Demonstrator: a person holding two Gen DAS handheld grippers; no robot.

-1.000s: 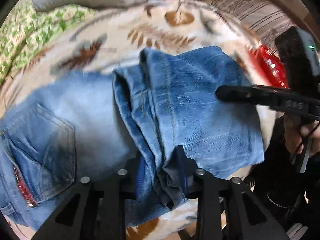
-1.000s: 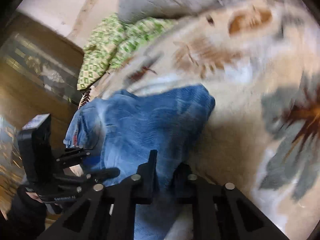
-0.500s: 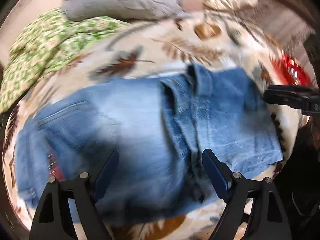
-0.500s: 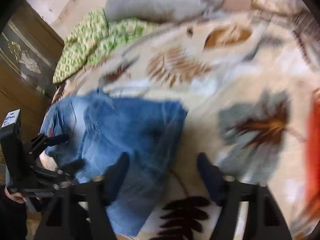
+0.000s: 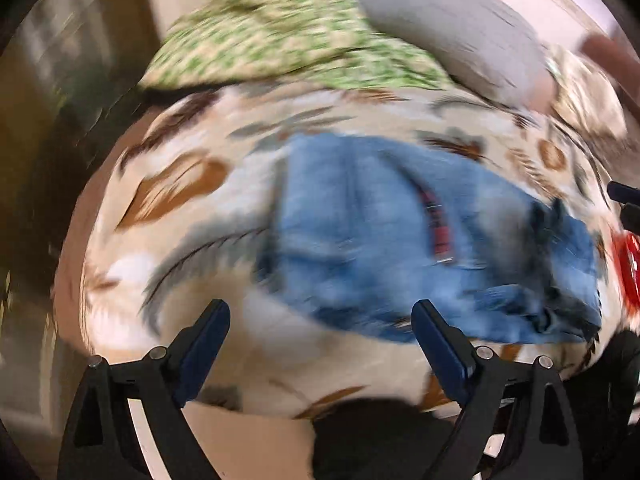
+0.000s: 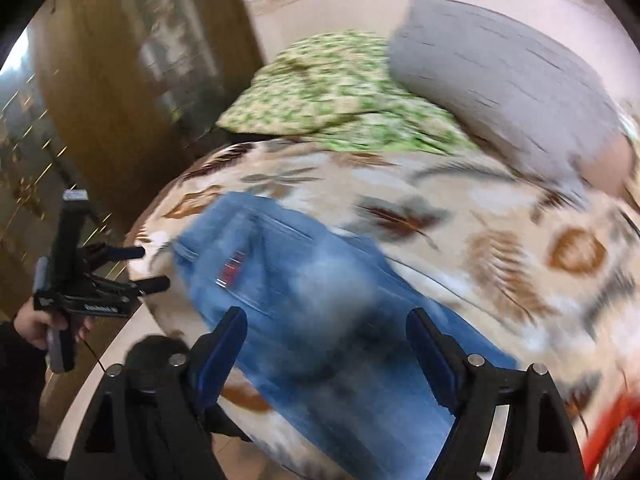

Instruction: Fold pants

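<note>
Blue jeans [image 5: 400, 240] lie folded on a leaf-patterned blanket [image 5: 180, 208], a red label showing at the waist. My left gripper [image 5: 320, 320] is open and empty, held back off the jeans' near edge. In the right wrist view the jeans [image 6: 320, 300] lie below my right gripper [image 6: 326, 330], which is open and empty above them. The left gripper [image 6: 148, 268] also shows there at the left, open, off the bed's edge. Both views are motion-blurred.
A green patterned cloth [image 6: 340, 92] and a grey pillow [image 6: 500, 80] lie at the far side of the bed. A wooden cabinet [image 6: 120, 80] stands at the left. A red object [image 5: 626, 268] sits at the bed's right edge.
Both grippers let go of the folded jeans, opened wide and pulled back. The left gripper has swung out to the left, past the waist end.
</note>
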